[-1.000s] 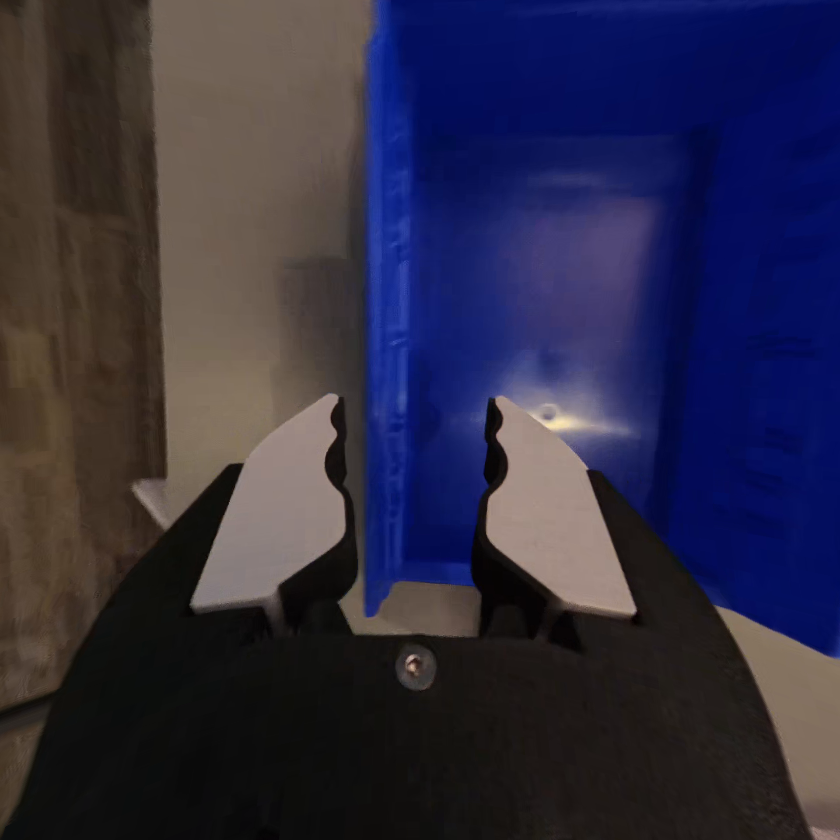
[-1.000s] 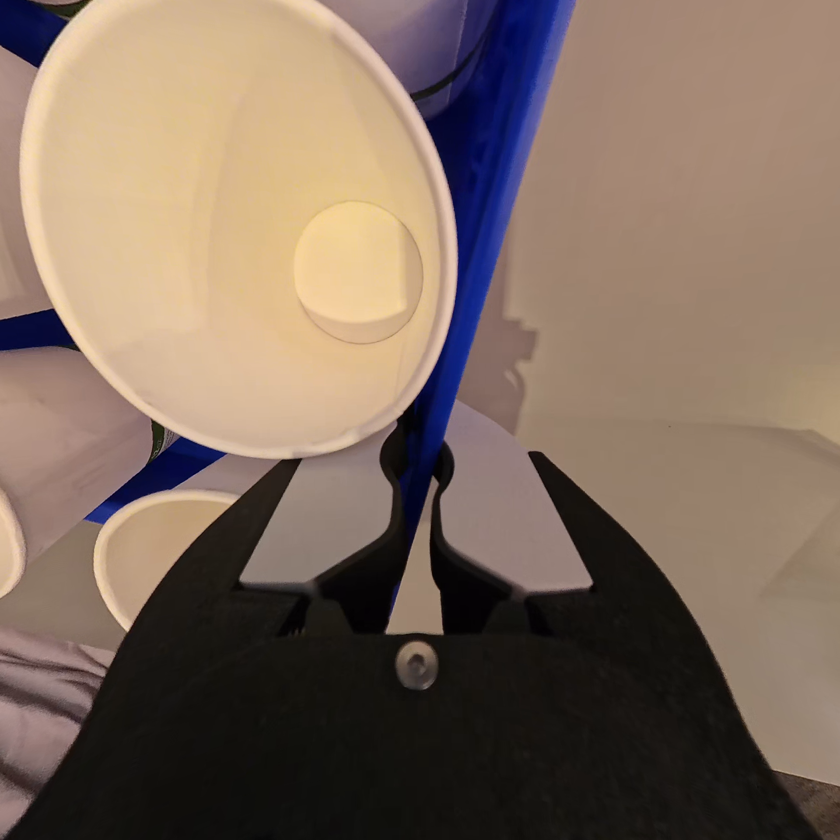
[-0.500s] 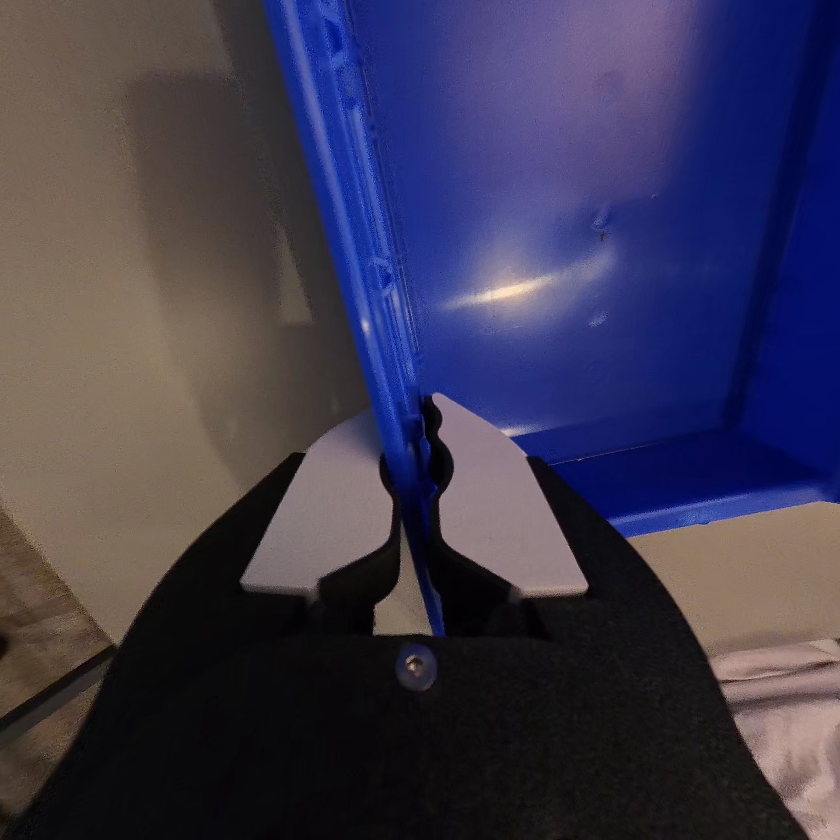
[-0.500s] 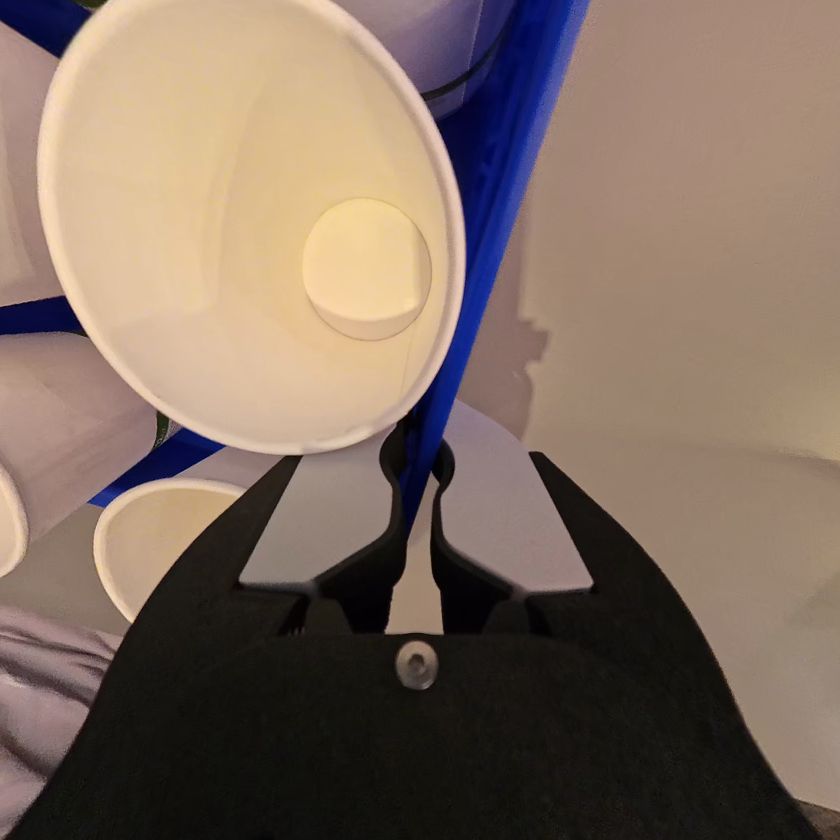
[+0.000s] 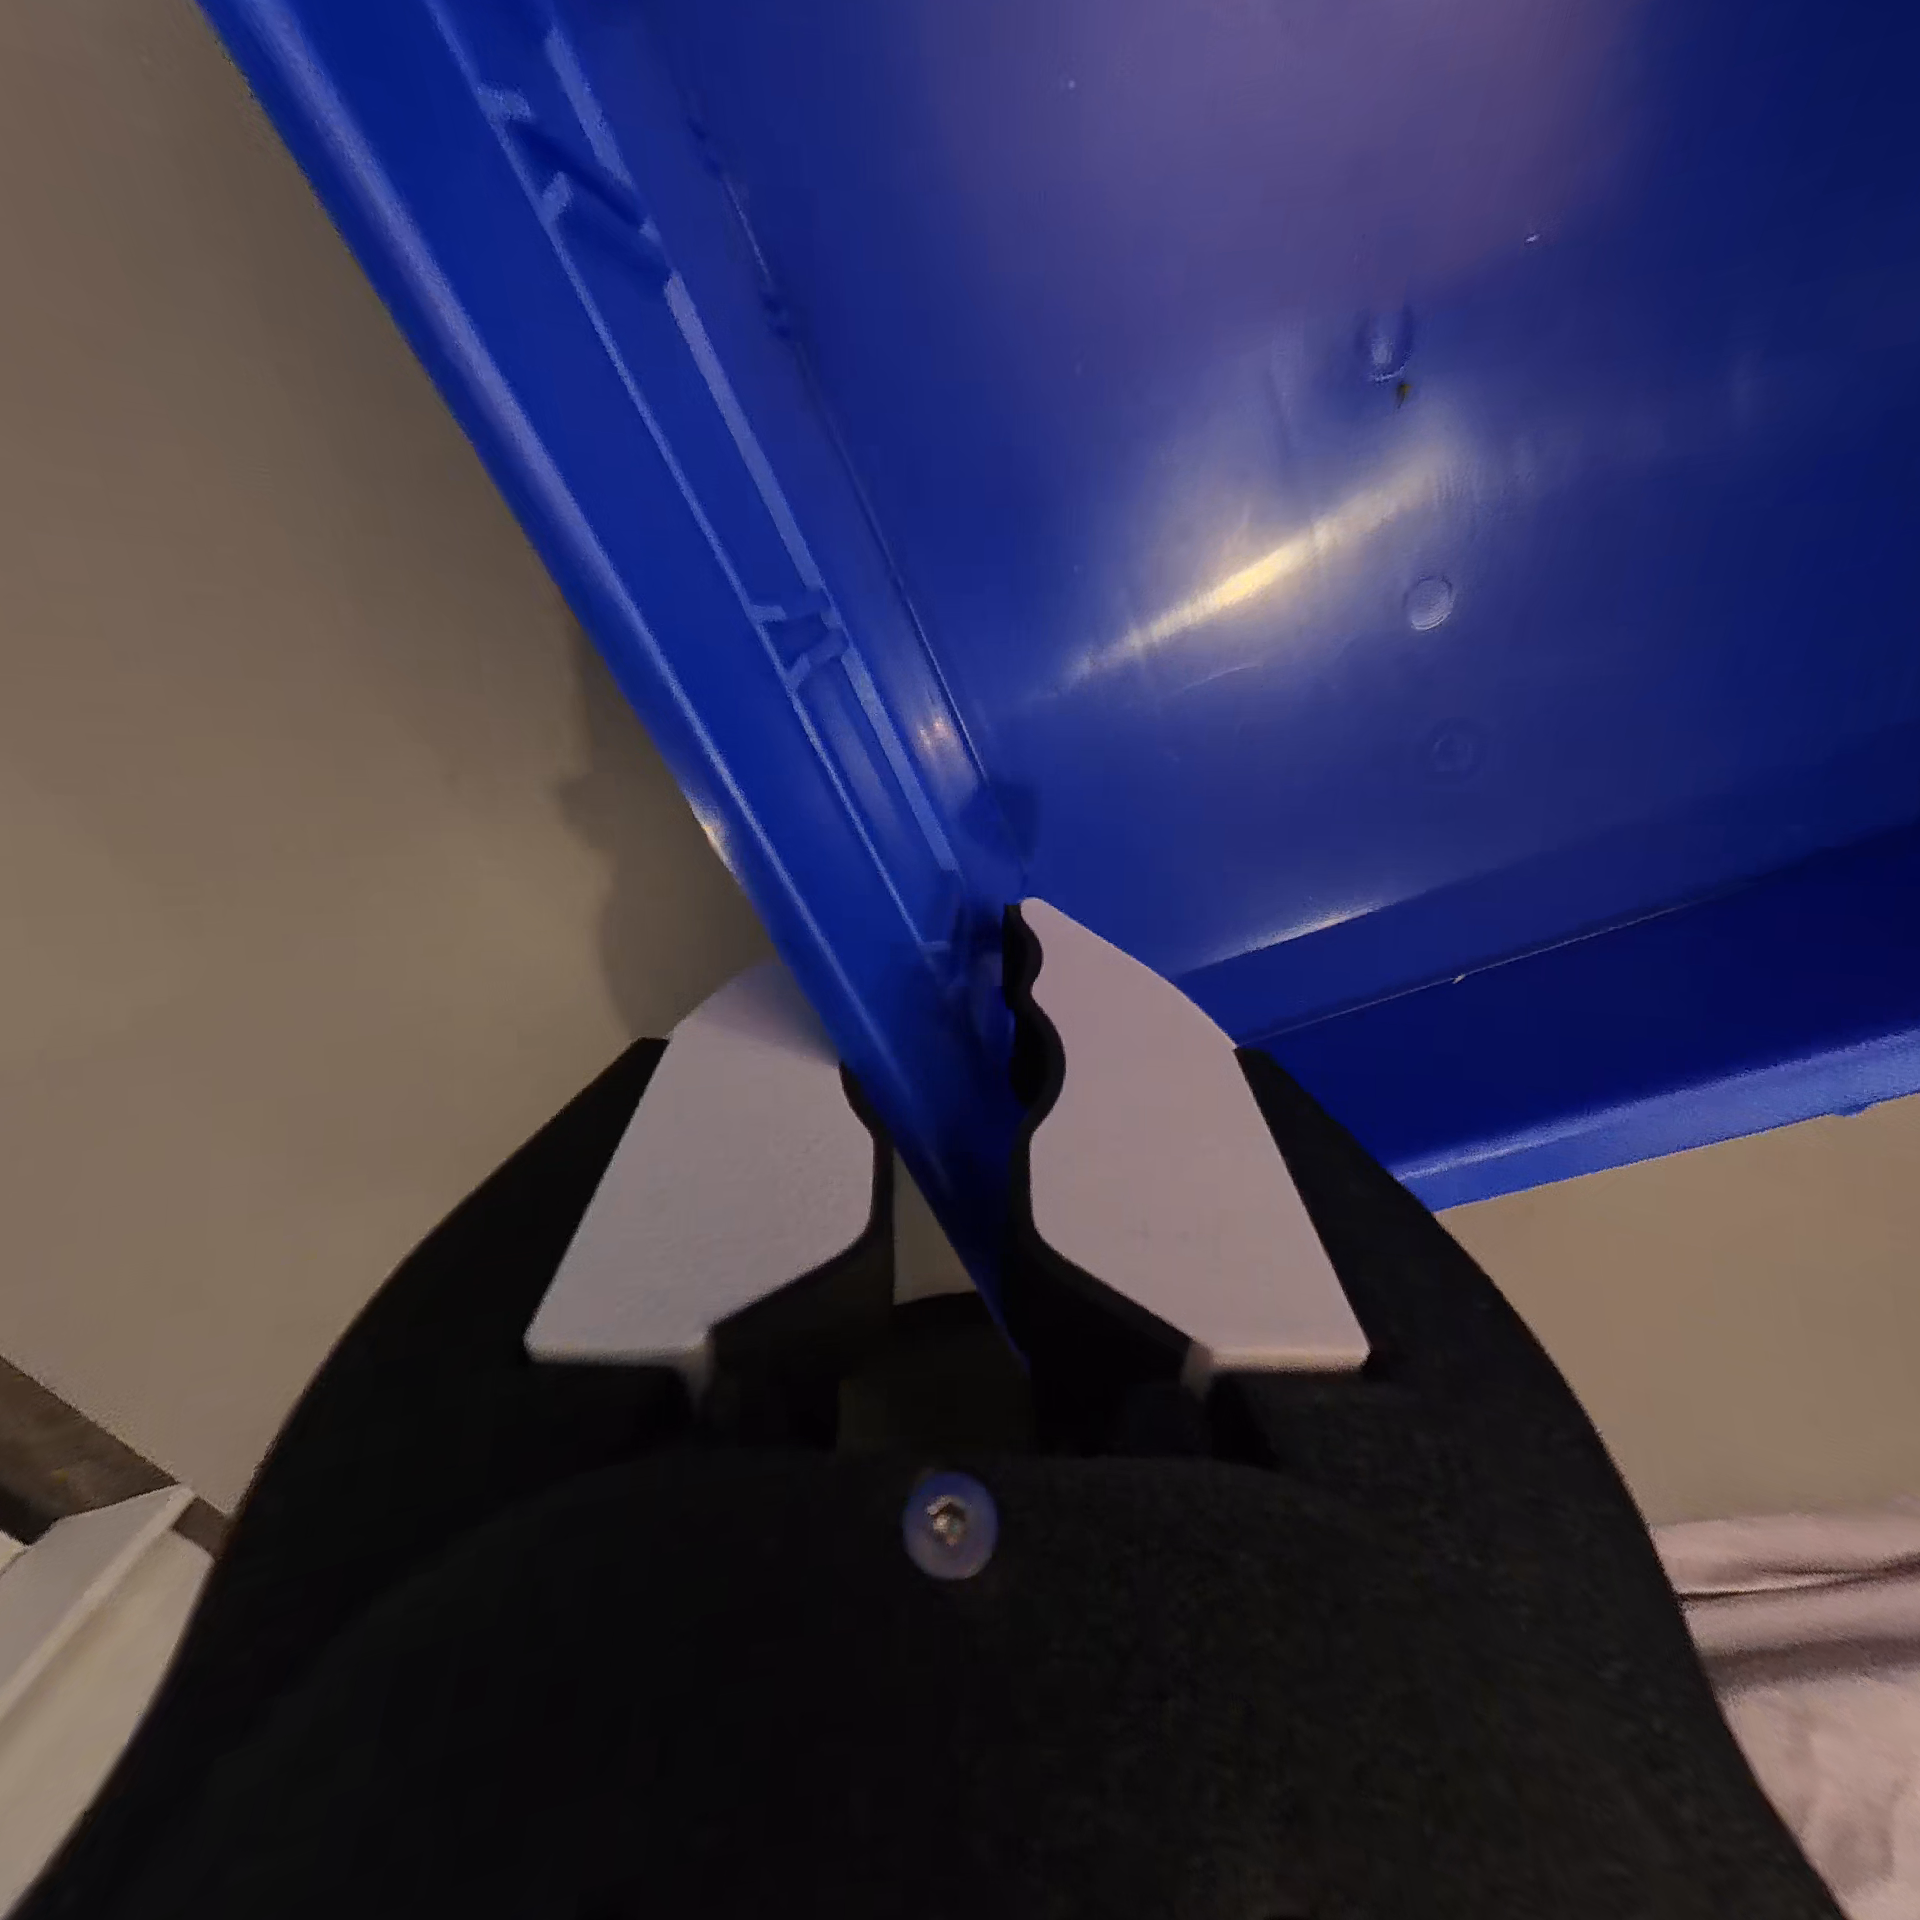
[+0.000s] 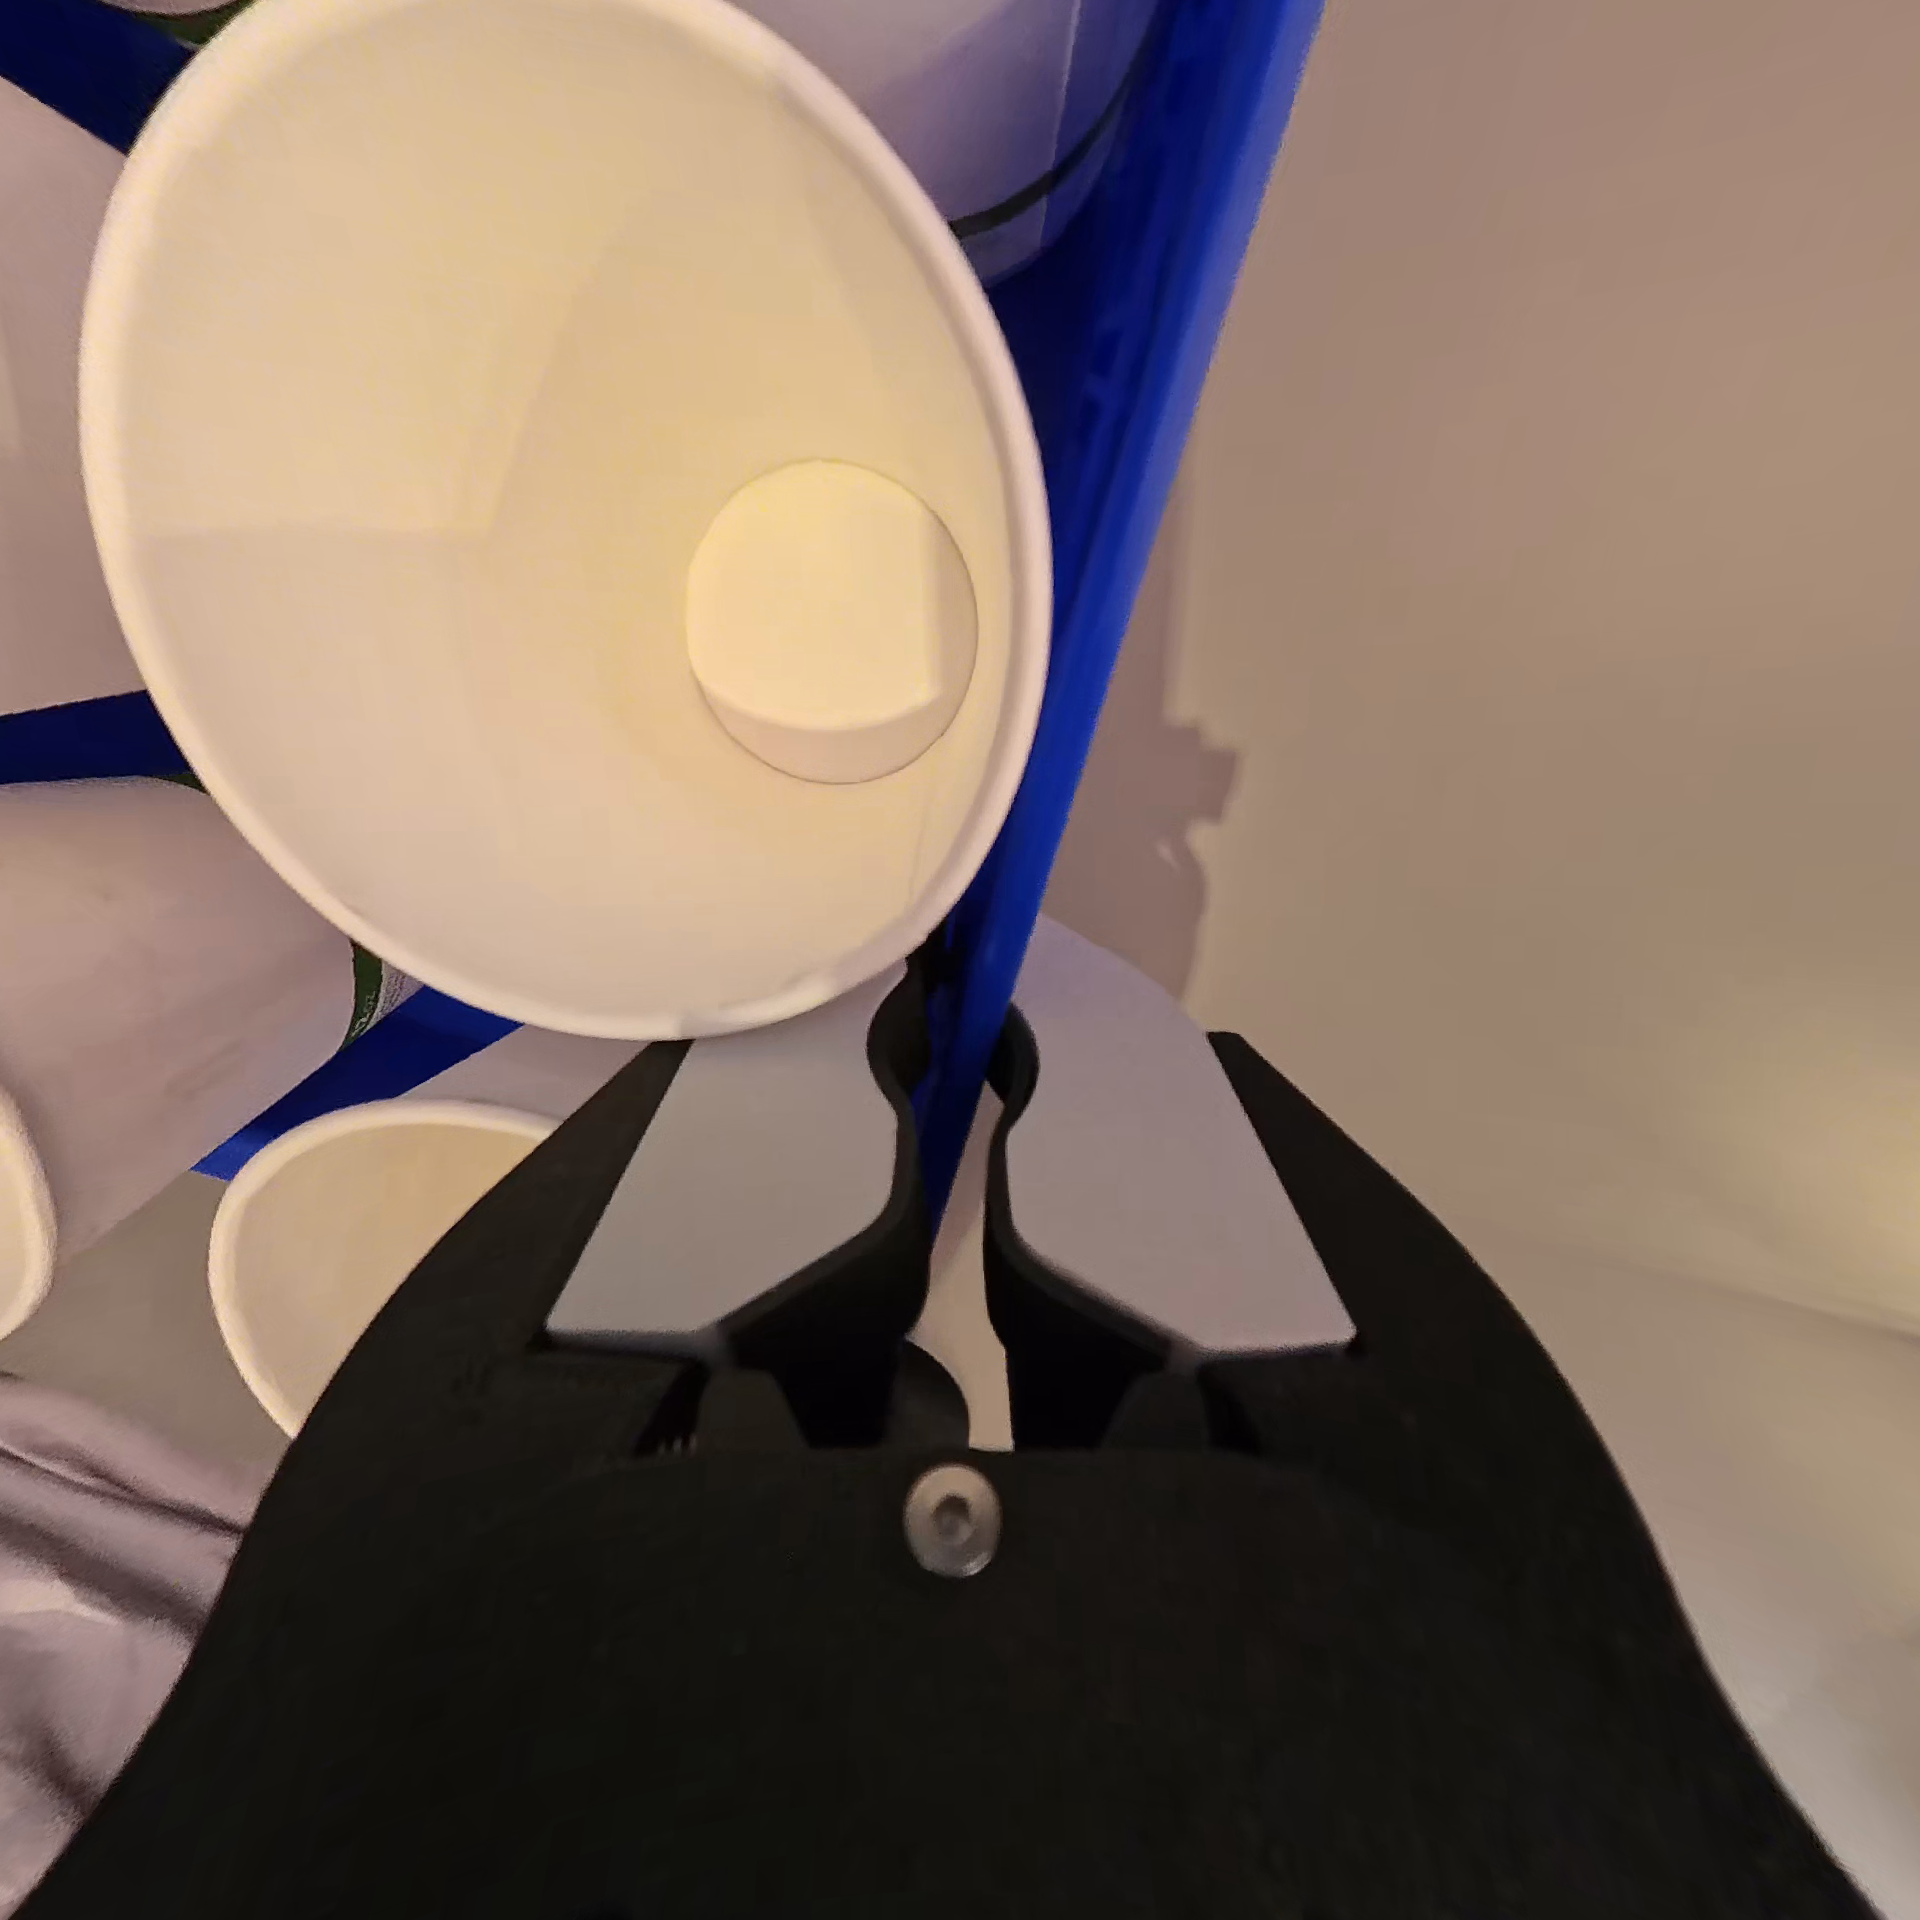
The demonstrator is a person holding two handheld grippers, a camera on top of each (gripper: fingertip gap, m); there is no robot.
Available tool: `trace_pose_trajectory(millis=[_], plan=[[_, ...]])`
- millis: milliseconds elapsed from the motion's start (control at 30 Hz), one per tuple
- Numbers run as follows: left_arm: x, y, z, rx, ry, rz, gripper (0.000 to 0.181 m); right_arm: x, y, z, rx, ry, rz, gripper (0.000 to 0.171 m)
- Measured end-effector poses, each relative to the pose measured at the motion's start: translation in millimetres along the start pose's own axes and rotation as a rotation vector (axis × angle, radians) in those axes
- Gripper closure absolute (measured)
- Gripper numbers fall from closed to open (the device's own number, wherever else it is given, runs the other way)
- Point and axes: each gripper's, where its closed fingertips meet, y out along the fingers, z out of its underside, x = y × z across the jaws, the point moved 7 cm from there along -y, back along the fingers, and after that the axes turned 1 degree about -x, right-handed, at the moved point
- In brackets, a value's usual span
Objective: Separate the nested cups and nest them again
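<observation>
**Both grippers clamped on the blue bin, cups spilling out**

Biggest thing first: blue plastic bin point(image 5: 1299, 416), tipped up and filling the space ahead of the left gripper point(image 5: 925, 997). Pinched tight on the bin's side wall near a corner, one finger inside, one outside, barely any gap beyond the wall itself. Same story on the other side: right gripper point(image 6: 961, 1039) nearly closed on the bin's opposite wall point(image 6: 1143, 416), nothing else in its grip.

Paper cups next. Large white cup point(image 6: 520, 499) lying on its side just ahead-left of the right gripper's tip, mouth facing the camera, rim almost touching the left finger. Looks single from here, bare bottom visible inside. Smaller-looking cup point(image 6: 353, 1226) lower left, beside the gripper body, mouth also open this way. More white cup walls point(image 6: 125, 987) piled further left and above; can't tell which are nested.

Handling guess: very light, thin-walled, easy to crush or dent, a bit slick on the outside. Probably best pinched gently across the rolled rim, the stiffest part, or lightly round the body near the base. Nested ones likely to stick, so one gripper holding the outer, the other pulling the inner.

Underneath: wrinkled pale cloth point(image 5: 1818, 1662) below-right of the left gripper. Behind everything, plain beige wall point(image 6: 1558, 520), white trim point(image 5: 73, 1621) low left.
</observation>
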Motion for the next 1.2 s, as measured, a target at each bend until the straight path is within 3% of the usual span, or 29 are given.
trace_pose_trajectory(millis=[300,500,767,1200], plan=[[-8,-3,4,0.037,0.050,0.044,0.150,-4,4,-2,0.006,0.127,-0.054,0.165],[-5,-18,4,-0.042,0.080,0.104,0.145,1,2,-2,0.050,0.146,-0.050,0.162],[-4,-46,13,-0.143,0.141,0.141,0.145,-3,2,-2,0.072,0.198,-0.094,0.165],[25,-63,24,-0.253,0.077,0.259,0.152,-27,-2,4,0.068,0.180,0.034,0.167]])
